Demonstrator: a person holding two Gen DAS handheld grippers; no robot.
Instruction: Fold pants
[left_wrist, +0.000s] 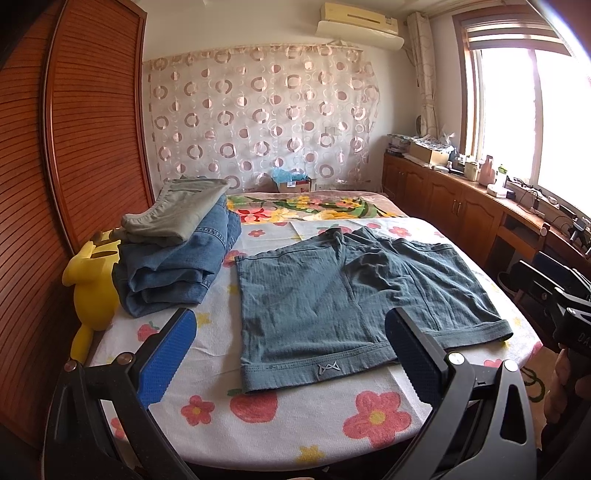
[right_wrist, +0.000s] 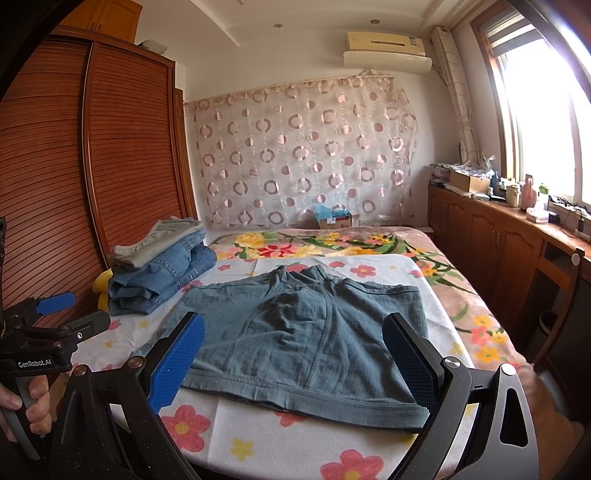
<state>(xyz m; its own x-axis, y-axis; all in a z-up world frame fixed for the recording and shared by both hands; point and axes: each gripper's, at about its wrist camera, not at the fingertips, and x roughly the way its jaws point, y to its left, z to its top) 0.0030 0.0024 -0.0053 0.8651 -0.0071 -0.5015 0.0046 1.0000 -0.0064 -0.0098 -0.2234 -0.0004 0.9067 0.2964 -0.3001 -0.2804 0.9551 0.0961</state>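
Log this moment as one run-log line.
stage: pre-grasp | left tool: open, empty | right tool: open, empty | shorts: flat, unfolded | folded stack: beside shorts

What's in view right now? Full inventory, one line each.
shorts: 1, teal, flat on the floral sheet, unfolded
folded jeans: 1, blue denim, left of the shorts
folded pants: 1, grey-green, on top of the jeans
plush toy: 1, yellow, beside the stack by the wardrobe
floral sheet: 1, white with flowers, under the clothes
wardrobe: 1, brown, slatted, left side
left gripper: 1, black with blue pads, open, above the near hem
right gripper: 1, same, open, holding nothing
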